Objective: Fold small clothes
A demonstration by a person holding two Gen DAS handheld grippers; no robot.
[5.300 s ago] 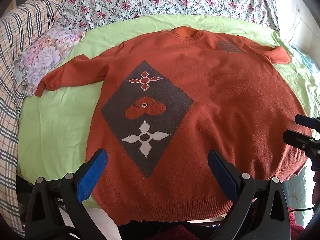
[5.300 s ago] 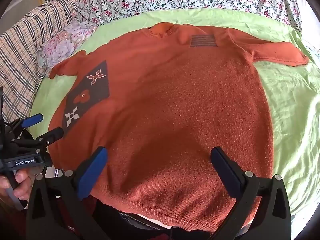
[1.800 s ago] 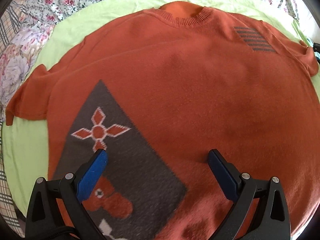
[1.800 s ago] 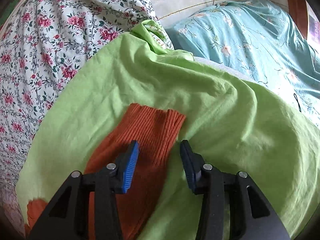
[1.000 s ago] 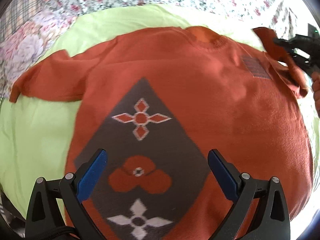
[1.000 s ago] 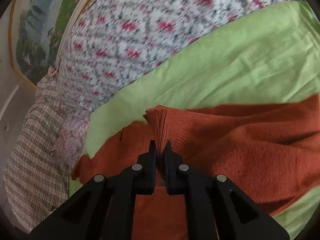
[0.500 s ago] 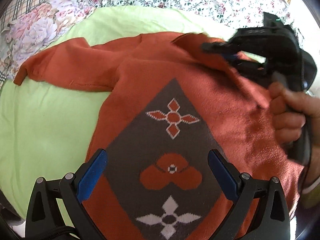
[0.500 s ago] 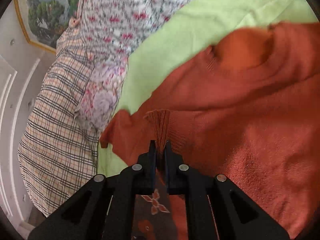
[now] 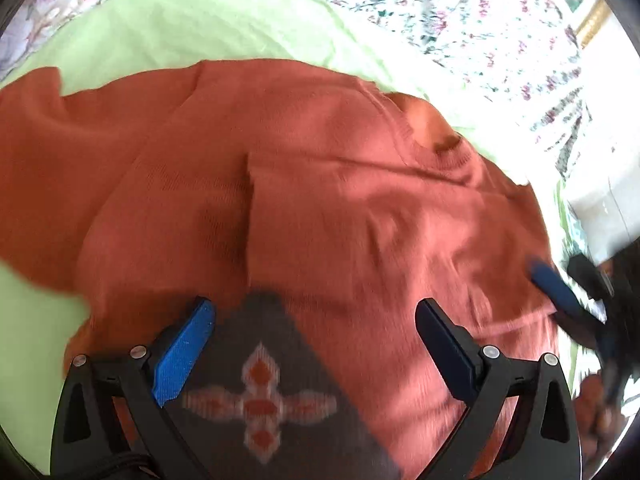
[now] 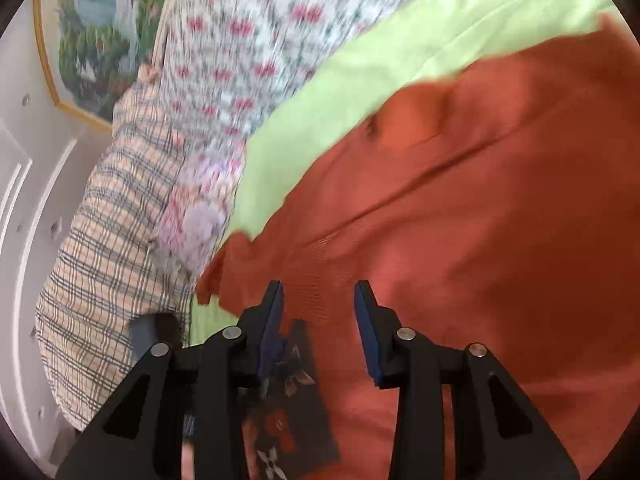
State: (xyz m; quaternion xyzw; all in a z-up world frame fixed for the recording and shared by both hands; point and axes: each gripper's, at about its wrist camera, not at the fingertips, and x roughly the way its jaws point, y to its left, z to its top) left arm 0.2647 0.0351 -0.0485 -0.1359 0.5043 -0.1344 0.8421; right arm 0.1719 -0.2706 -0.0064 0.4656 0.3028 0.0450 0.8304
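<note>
An orange knit sweater (image 9: 340,216) with a dark diamond pattern (image 9: 264,392) lies on a green sheet (image 9: 180,28). Its right sleeve (image 9: 360,184) is folded across the chest, its cuff ending near the middle. My left gripper (image 9: 312,344) is open and empty, hovering over the pattern. My right gripper (image 10: 318,320) is open over the folded sleeve's ribbed cuff (image 10: 320,276), holding nothing. It also shows at the right edge of the left wrist view (image 9: 560,292). The sweater's other sleeve (image 10: 224,264) lies flat toward the pillows.
Floral bedding (image 10: 256,40) and a plaid pillow (image 10: 100,232) lie beyond the green sheet (image 10: 400,52). A framed picture (image 10: 88,40) hangs on the wall. A floral cover (image 9: 460,16) borders the sheet in the left wrist view.
My right gripper carried the right sleeve across the chest, then opened and let go of the cuff. It has drawn back to the right. My left gripper moved closer over the sweater.
</note>
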